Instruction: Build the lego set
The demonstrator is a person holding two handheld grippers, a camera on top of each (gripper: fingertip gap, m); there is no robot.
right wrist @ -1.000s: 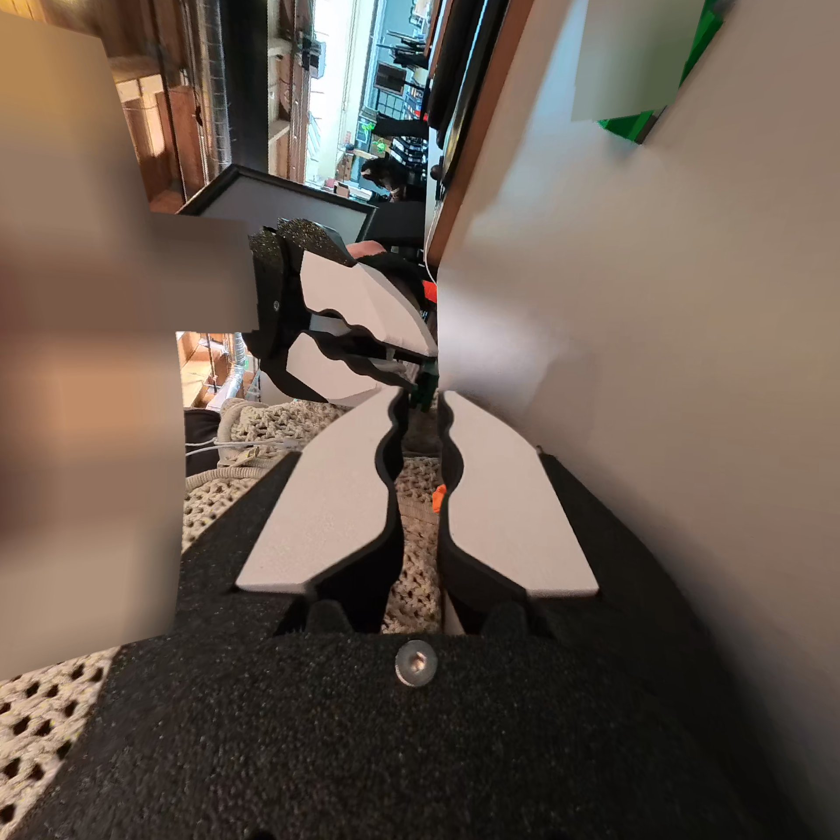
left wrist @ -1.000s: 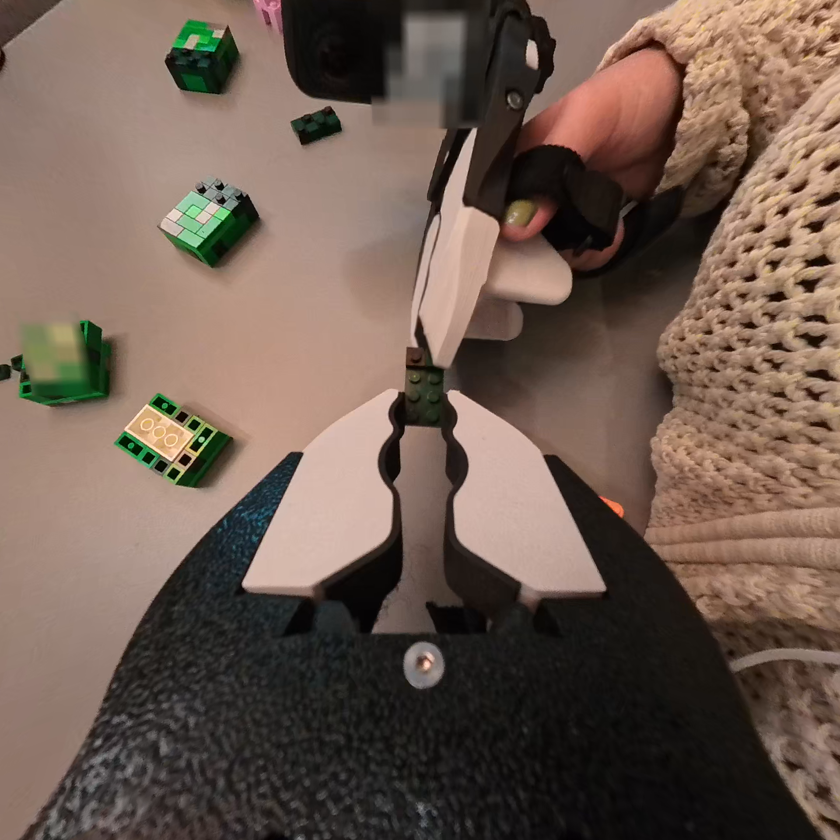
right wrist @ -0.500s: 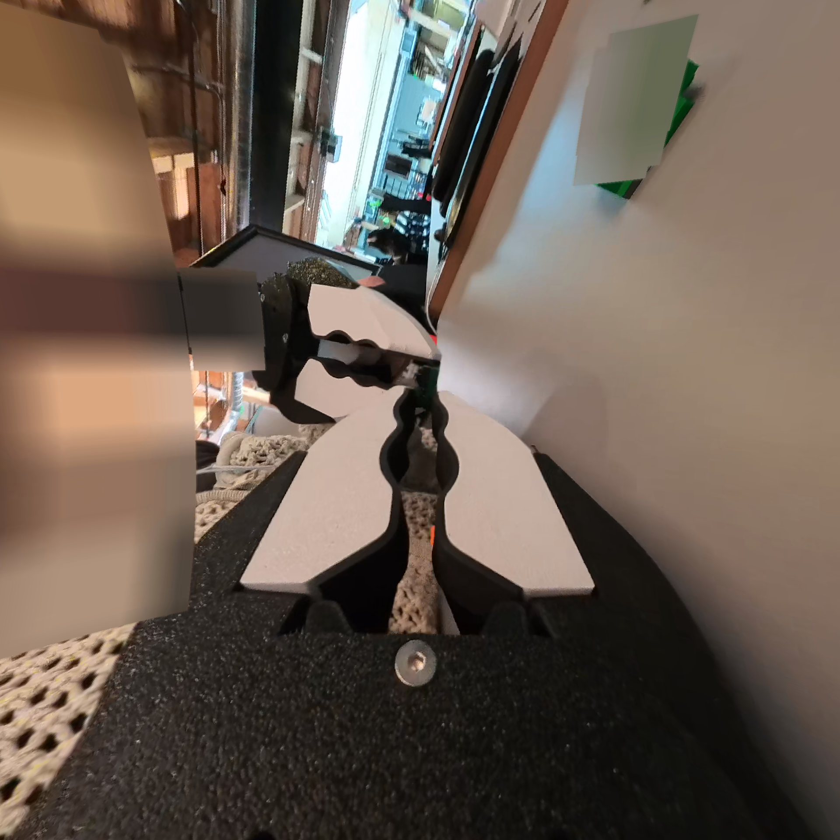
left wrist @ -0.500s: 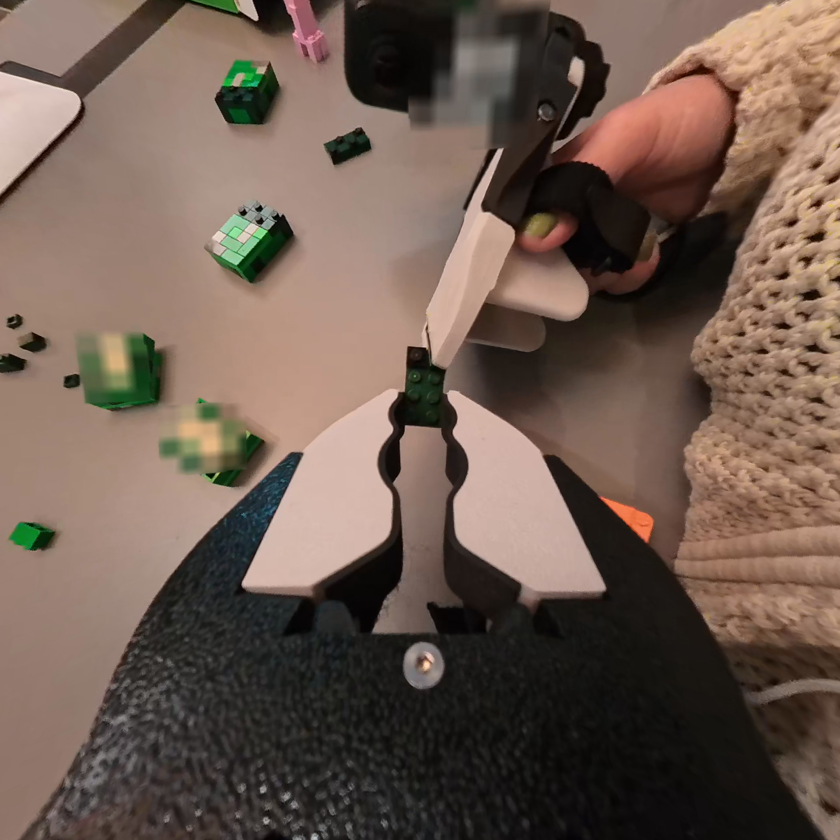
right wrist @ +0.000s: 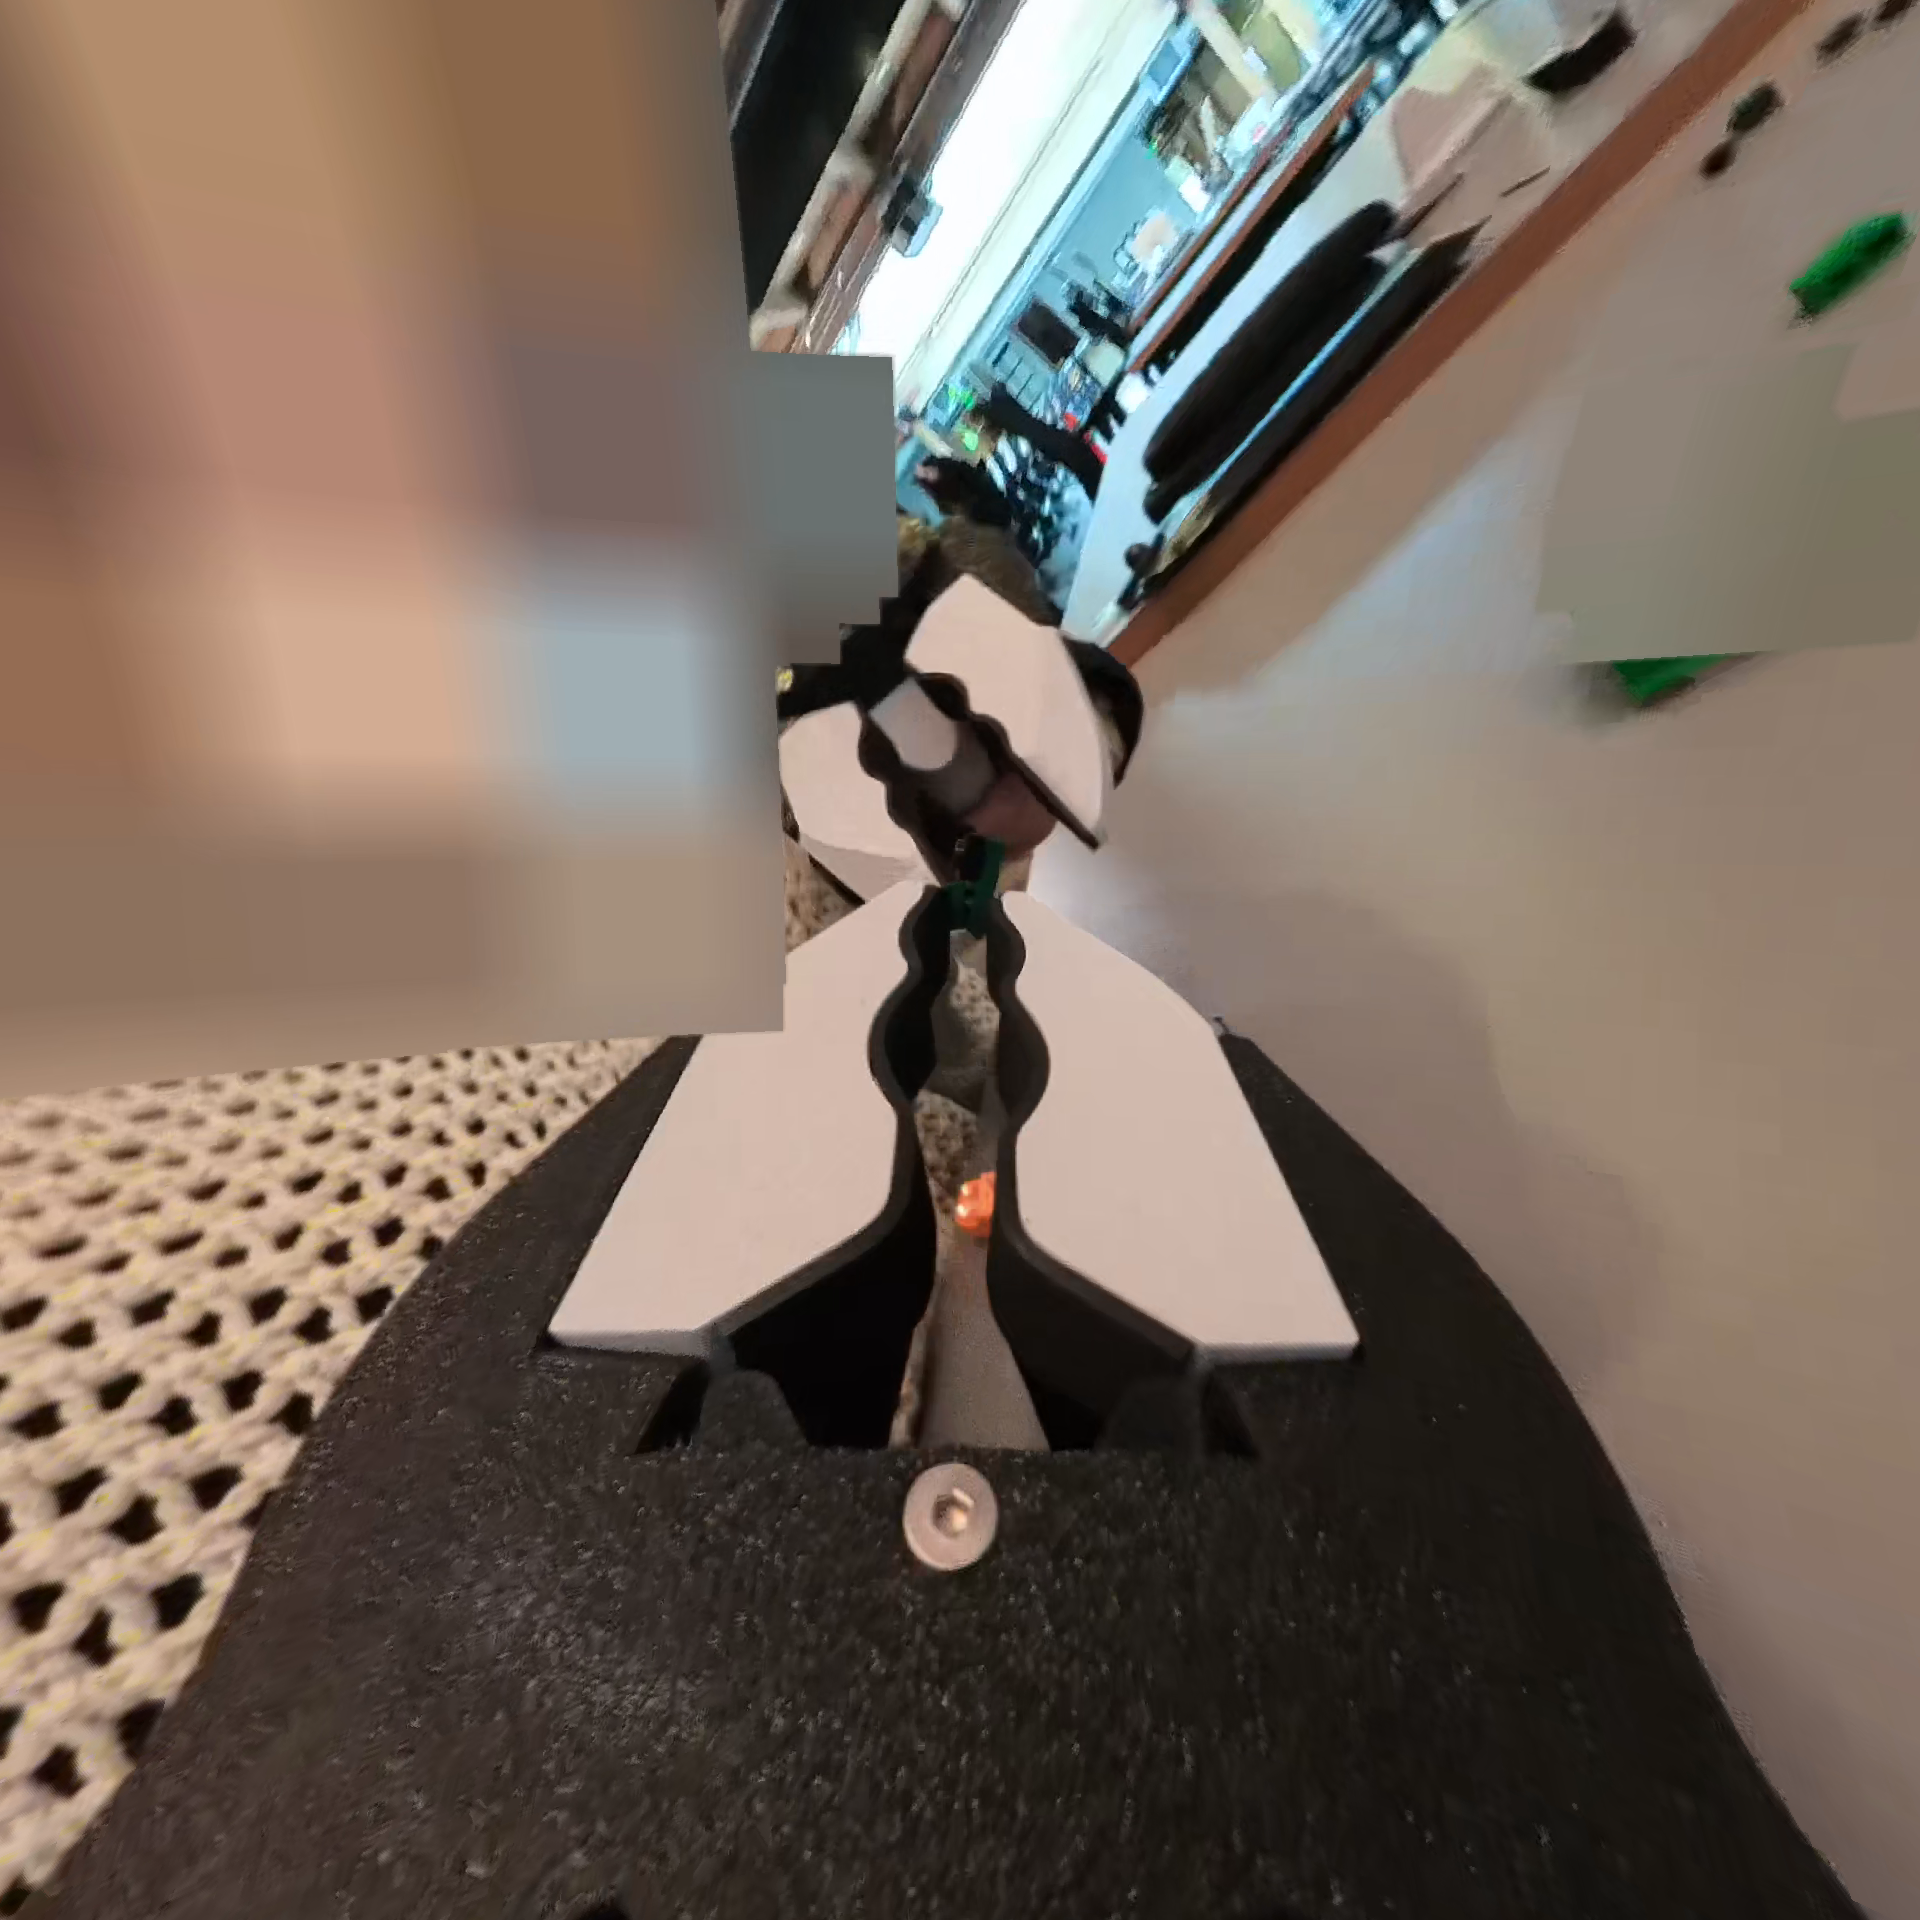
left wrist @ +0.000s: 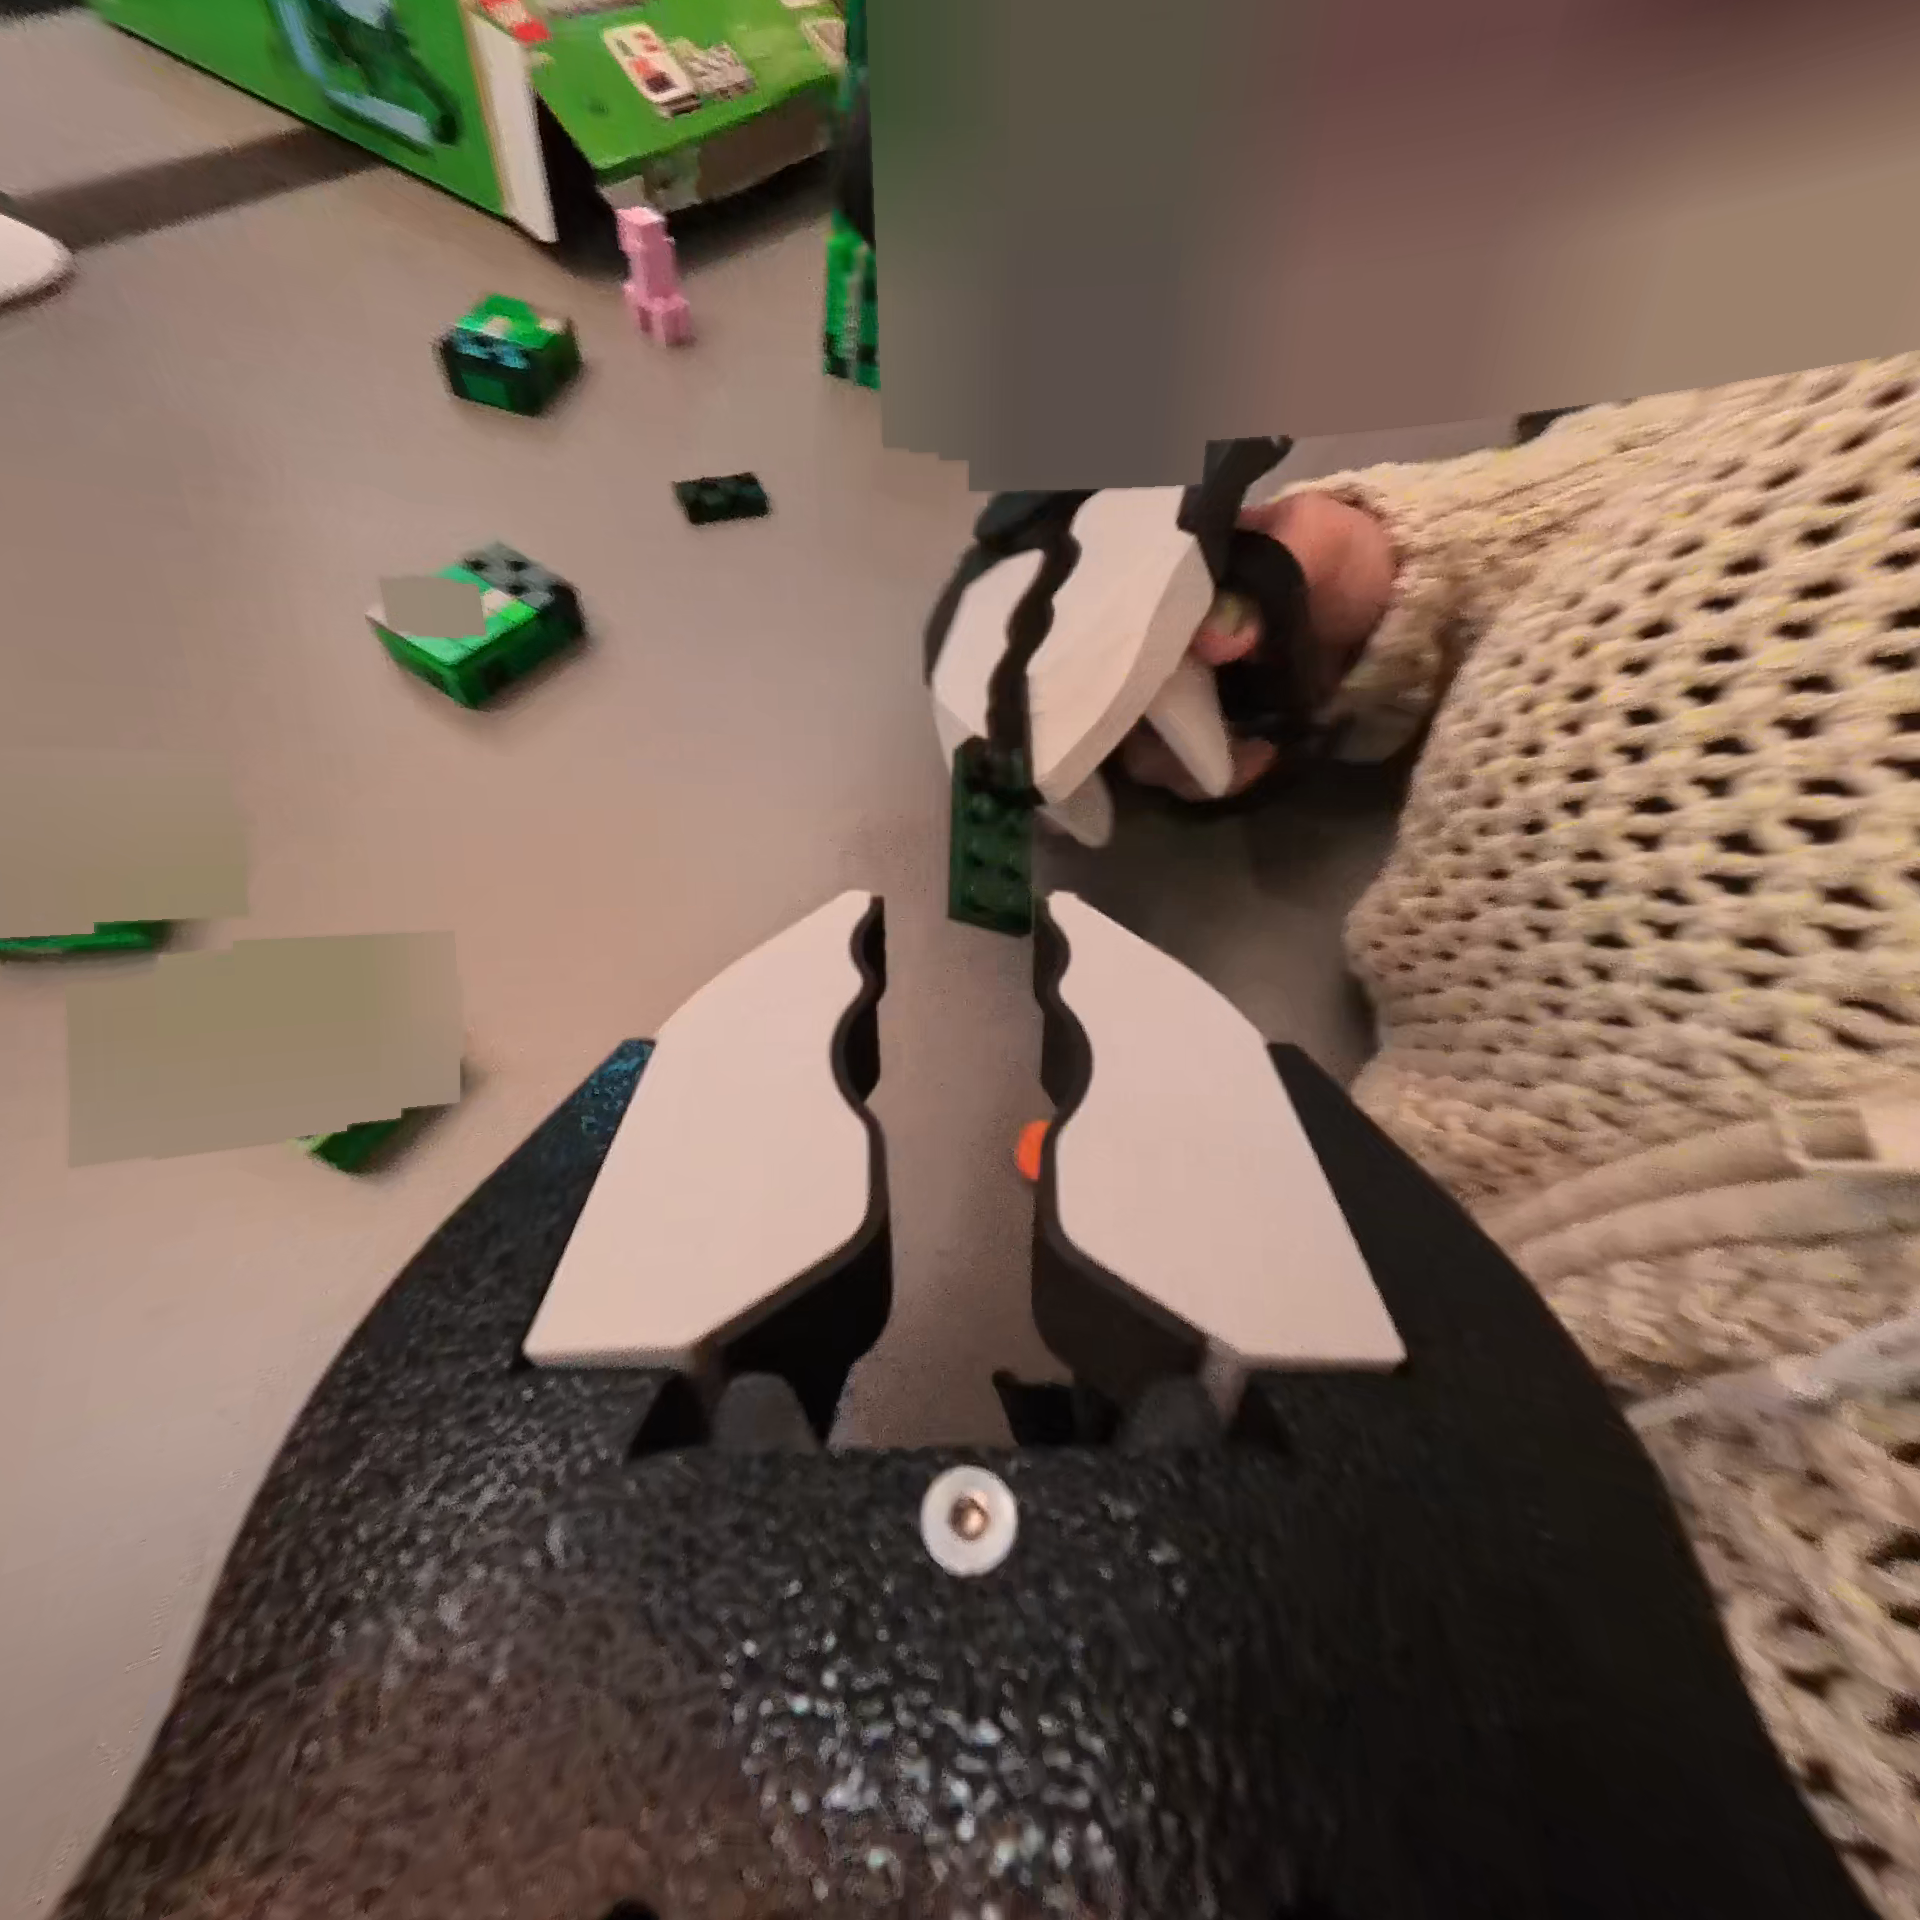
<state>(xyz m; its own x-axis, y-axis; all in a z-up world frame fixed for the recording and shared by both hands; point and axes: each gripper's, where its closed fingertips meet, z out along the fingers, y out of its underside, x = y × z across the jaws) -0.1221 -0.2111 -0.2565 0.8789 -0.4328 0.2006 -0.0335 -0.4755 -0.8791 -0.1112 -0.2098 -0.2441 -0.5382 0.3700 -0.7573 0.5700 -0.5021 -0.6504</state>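
A dark green studded plate (left wrist: 992, 852) hangs upright above the grey table (left wrist: 623, 831). My right gripper (left wrist: 1003, 748) is shut on its top end, coming in from above. My left gripper (left wrist: 961, 914) is open, and the plate's lower end sits between its fingertips, close to the right one. In the right wrist view my right gripper (right wrist: 966, 899) pinches the plate (right wrist: 982, 862) at the tips, with the open left gripper (right wrist: 966, 800) just beyond it.
Two green cube builds (left wrist: 509, 358) (left wrist: 488, 634), a small dark green plate (left wrist: 720, 497) and a pink figure (left wrist: 652, 275) lie to the left. A green box (left wrist: 665, 94) stands at the back. An orange piece (left wrist: 1029, 1148) lies below. A knit sleeve (left wrist: 1610, 831) fills the right. Only a small space, under 4 cm, lies between the two pairs of fingers. Left tips and right tips are each some 35 centimeters from the pink figure (left wrist: 652, 275).
My left gripper has opened and let go of the dark green plate. The right gripper now holds it by the top end and has swung round.
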